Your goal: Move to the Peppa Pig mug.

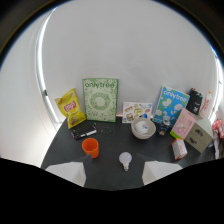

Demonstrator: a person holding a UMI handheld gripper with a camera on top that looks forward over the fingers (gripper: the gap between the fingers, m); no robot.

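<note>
A white mug stands on the dark table, beyond my right finger and in front of a sticker card. I look into it from above, and any print on its side is too small to make out. My gripper is open, its two pale fingertips set wide apart with nothing between them. It hovers well short of the mug.
An orange cup and a light bulb lie just ahead of the fingers. Along the white wall stand a yellow chip bag, a green box and a blue box. A pink box sits right of the mug.
</note>
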